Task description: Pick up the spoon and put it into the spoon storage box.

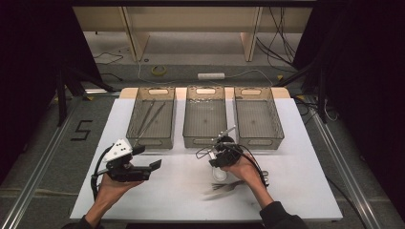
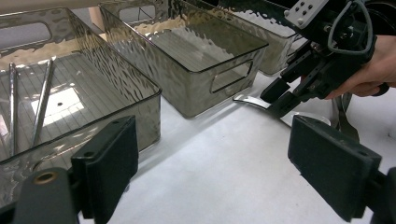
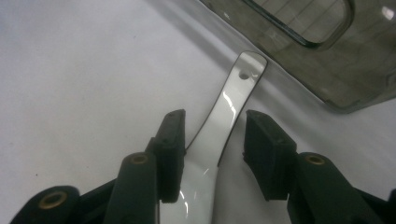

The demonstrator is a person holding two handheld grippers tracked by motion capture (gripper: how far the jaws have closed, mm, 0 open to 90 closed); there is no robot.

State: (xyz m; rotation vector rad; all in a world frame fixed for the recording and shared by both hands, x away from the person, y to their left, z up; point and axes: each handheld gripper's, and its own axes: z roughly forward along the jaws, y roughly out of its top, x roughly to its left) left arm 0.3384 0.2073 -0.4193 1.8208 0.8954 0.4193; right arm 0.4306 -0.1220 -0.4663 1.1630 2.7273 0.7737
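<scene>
1. Right gripper view: the right tool has its two black jaws on either side of a shiny metal handle, partly closed, with a gap visible between the right pad and the metal; the left pad sits just beside the handle's edge, and I cannot tell whether it touches.
2. The handle lies on the white table, its rounded end with a small hole pointing toward the wall of a smoky plastic bin.
3. High view: the right tool is held low over the table just in front of the middle bin, with a fork lying near the person's right wrist.
4. The left tool is held above the table in front of the left bin, which holds long thin metal utensils.
5. Left gripper view: the left tool has its jaws wide apart with nothing between them.
6. A third bin stands at the right of the row.
</scene>
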